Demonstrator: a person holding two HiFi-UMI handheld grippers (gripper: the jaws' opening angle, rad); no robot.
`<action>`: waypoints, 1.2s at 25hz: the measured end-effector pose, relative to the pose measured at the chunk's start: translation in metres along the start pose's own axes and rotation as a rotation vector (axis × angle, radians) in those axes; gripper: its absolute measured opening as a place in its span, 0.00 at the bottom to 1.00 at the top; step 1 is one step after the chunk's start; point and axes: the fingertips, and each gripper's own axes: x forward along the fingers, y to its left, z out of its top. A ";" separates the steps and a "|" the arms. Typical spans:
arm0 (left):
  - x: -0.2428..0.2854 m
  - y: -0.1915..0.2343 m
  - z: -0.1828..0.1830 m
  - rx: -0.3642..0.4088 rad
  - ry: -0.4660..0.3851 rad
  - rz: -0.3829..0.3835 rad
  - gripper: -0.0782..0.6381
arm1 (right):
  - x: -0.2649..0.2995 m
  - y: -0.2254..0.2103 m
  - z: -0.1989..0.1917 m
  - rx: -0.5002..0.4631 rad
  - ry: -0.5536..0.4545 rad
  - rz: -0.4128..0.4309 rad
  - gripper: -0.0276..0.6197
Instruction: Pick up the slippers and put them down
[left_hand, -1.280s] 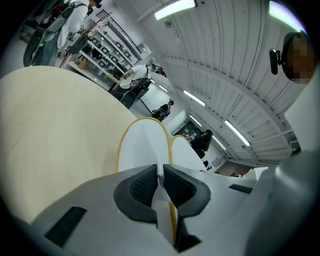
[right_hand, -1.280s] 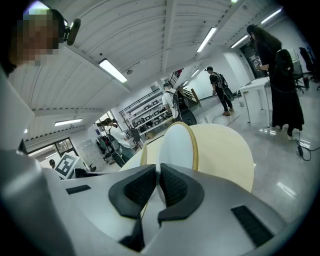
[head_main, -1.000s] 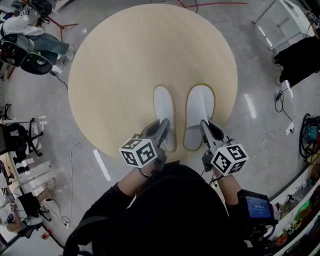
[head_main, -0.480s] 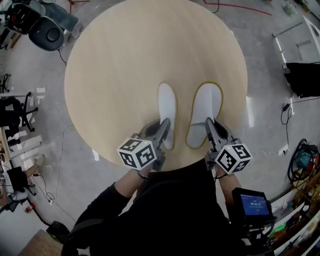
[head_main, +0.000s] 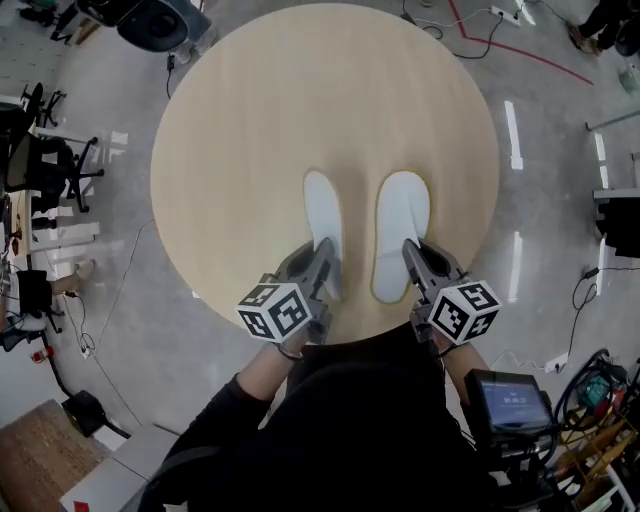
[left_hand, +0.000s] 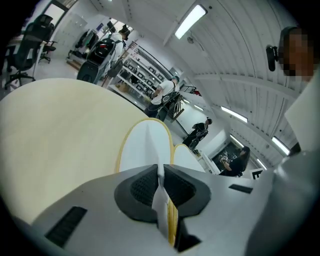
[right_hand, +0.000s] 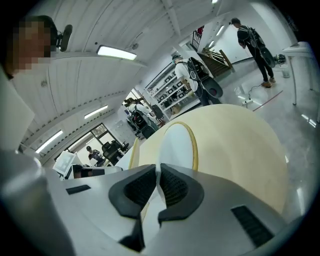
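Above the near rim of the round surface (head_main: 250, 120), left slipper (head_main: 322, 222) and right slipper (head_main: 400, 225) side by side, toes away, each pinched at the heel between the narrow fingers (left_hand: 142, 187) of left gripper (head_main: 325, 252) and right gripper (head_main: 412, 250). Swung a little along the rim since a second ago (grip and spacing unchanged). Looks like mid-carry, with only the setting down left.

Head view: heel end of left slipper (head_main: 322, 212) hidden under left gripper (head_main: 325, 250); same for right slipper (head_main: 400, 215) under right gripper (head_main: 412, 250). Near rim of table (head_main: 250, 130) covered by person's torso (head_main: 350, 420). Contents of shelves (left_hand: 142, 75) too small to tell.
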 end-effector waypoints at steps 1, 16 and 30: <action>0.003 -0.012 -0.001 -0.009 -0.013 0.009 0.16 | -0.005 -0.004 0.007 -0.008 0.008 0.016 0.09; 0.063 -0.079 -0.014 0.012 0.000 0.056 0.16 | -0.043 -0.074 0.089 0.022 -0.027 0.050 0.09; 0.173 -0.074 -0.030 0.037 0.090 0.122 0.16 | -0.016 -0.153 0.081 -0.004 0.108 0.027 0.09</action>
